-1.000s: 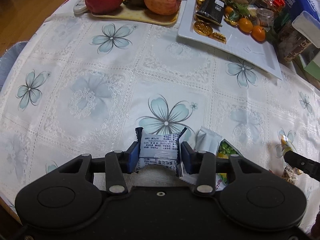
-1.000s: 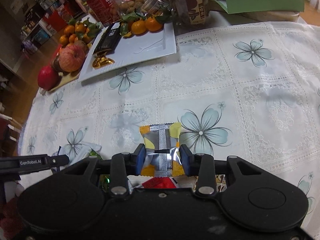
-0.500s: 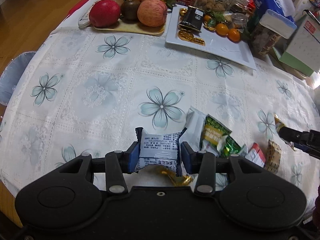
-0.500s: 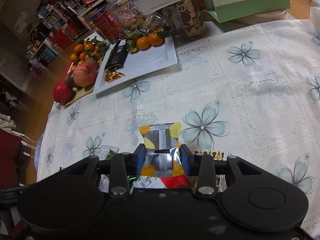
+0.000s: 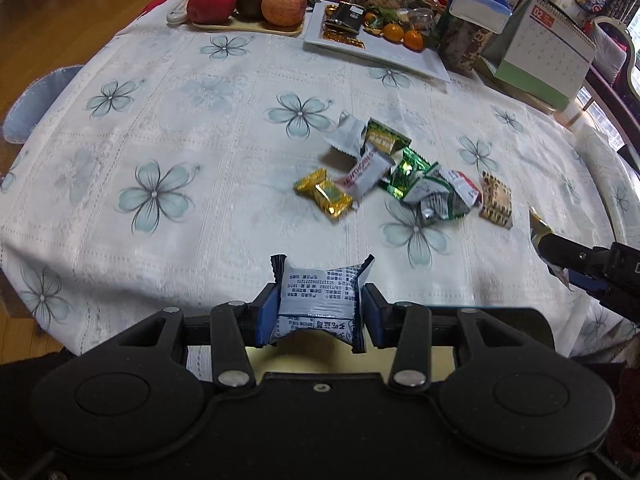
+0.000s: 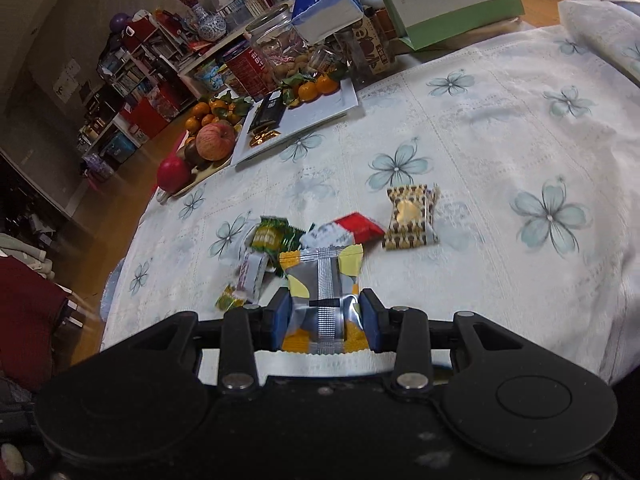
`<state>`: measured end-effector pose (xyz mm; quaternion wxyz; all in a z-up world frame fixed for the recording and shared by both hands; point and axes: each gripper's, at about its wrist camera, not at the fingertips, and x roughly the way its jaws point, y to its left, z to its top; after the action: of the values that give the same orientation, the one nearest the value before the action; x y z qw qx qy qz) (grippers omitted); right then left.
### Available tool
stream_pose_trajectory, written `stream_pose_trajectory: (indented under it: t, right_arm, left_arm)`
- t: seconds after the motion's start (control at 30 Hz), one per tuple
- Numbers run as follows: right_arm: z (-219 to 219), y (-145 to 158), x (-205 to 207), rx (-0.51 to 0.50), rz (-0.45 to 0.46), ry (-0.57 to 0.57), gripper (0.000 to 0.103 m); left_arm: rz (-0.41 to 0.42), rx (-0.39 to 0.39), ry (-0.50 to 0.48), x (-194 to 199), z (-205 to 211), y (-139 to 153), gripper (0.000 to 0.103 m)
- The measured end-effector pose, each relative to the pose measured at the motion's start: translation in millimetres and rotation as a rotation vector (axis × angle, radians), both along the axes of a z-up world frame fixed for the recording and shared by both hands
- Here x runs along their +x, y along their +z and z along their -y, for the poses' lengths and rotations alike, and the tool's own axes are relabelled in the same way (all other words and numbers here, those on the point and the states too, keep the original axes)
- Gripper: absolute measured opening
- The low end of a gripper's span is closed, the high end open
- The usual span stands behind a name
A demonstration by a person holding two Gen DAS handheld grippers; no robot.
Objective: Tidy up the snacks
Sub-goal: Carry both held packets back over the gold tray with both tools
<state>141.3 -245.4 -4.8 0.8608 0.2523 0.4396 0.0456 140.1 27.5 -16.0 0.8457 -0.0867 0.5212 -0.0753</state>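
Two light, crinkly packets are riding above the worktop: your left gripper [image 5: 320, 311] fingers are pinching the white printed snack [image 5: 318, 300], your right gripper [image 6: 325, 316] fingers the silver-yellow snack [image 6: 322, 280], both gripped mid-body, slippery foil, pile [image 5: 404, 178] at one o'clock.

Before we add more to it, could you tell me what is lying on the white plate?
On the white plate lie a black packet, gold-wrapped sweets and small oranges with leaves. Its far end is hidden behind them.
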Motion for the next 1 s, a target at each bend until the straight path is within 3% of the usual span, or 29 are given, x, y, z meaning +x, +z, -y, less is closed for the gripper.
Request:
stream_pose_trajectory:
  t: [0.17, 0.43, 0.6, 1.0]
  right_arm:
    - [-4, -8, -60, 0.030, -0.010, -0.037, 0.039]
    - [-17, -25, -118, 0.083, -0.085, -0.016, 0.040]
    - [-27, -26, -135, 0.086, -0.108, 0.022, 0.040]
    - [-38, -37, -150, 0.086, -0.195, 0.081, 0.040]
  left_arm:
    - [-0.020, 0.012, -0.009, -33, 7, -7, 0.051]
    - [-0.090, 0.026, -0.046, -72, 19, -25, 0.051]
    - [-0.151, 0.022, -0.057, -89, 23, -35, 0.051]
    - [-0.206, 0.014, -0.061, -97, 22, -40, 0.052]
